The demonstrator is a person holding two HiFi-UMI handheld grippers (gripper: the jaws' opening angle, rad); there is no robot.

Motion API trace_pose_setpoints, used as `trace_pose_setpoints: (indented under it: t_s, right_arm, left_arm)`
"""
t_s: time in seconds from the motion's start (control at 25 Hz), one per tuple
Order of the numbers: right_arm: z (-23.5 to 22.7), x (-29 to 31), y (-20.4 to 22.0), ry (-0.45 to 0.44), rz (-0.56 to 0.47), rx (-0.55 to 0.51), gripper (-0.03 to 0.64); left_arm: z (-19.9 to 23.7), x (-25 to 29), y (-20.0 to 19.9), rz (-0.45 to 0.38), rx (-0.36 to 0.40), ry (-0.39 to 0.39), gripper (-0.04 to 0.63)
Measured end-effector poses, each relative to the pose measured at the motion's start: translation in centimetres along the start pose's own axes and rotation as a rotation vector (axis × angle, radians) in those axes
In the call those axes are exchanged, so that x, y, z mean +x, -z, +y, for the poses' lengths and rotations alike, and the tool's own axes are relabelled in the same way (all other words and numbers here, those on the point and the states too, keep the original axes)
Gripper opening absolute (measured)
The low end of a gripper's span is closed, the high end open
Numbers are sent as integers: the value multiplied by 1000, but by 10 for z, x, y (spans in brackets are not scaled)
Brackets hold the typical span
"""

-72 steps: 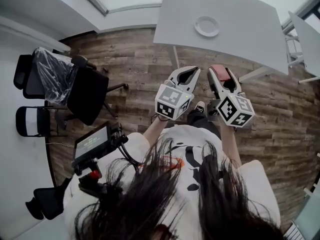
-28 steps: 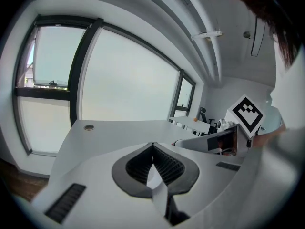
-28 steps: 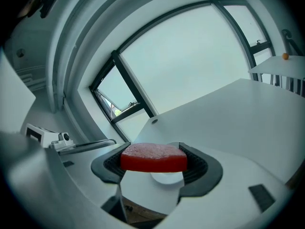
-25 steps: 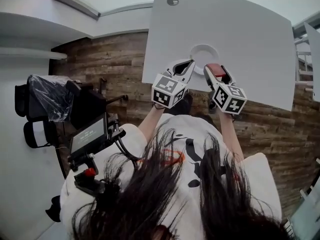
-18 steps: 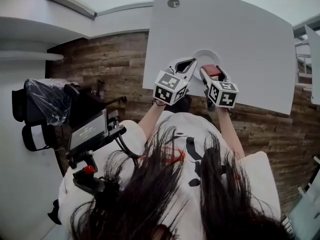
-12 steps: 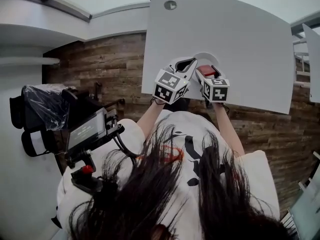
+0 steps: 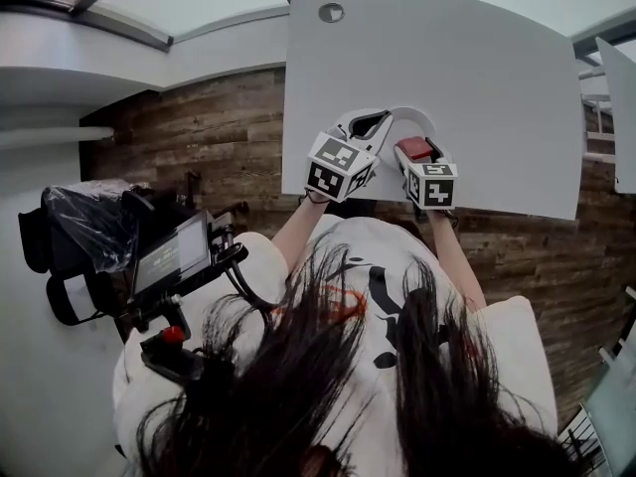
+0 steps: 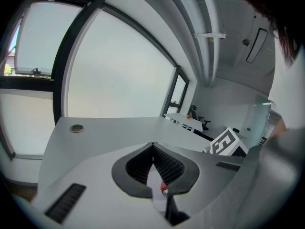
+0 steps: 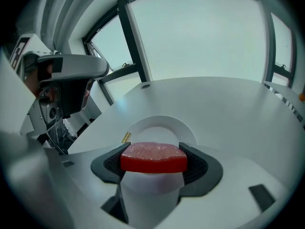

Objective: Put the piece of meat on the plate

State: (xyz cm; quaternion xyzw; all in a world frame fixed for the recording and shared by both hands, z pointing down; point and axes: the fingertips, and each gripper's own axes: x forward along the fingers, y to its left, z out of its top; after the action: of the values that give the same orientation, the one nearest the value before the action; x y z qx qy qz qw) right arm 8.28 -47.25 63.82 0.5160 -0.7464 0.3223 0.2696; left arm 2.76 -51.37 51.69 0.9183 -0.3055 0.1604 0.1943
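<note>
R gripper [image 9: 153, 163] clamped on meat piece [image 9: 152, 152], long axis across jaws, approx over near rim of plate [image 9: 159, 124]. Plate centre just fwd and below. L gripper [image 8: 153, 147] closed, empty, alongside.

A dark wood-plank floor [image 7: 199, 137] runs beneath a pale grey desk [image 7: 477, 78], which has 1 round cable grommet [image 7: 331, 12] near its far edge. A black office chair [image 7: 84, 222] draped in clear plastic stands at the left. Tall windows [image 8: 119, 75] in dark frames give flat, overcast daylight. A second desk [image 7: 621, 117] shows at the right edge.
</note>
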Motion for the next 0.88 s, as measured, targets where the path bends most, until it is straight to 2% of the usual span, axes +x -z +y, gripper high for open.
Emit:
trace_pose_setpoints:
  t_s: [0.48, 0.64, 0.88]
  right_arm:
    - [-6, -10, 19, 69, 60, -141, 316]
    - [-6, -9, 25, 77, 110, -207, 316]
    - [-6, -6, 24, 63, 140, -214, 316]
  left_arm:
    - [-9, 5, -1, 4, 19, 30, 5]
    - [-11, 6, -2, 0, 19, 35, 5]
    - [-11, 7, -2, 4, 22, 36, 5]
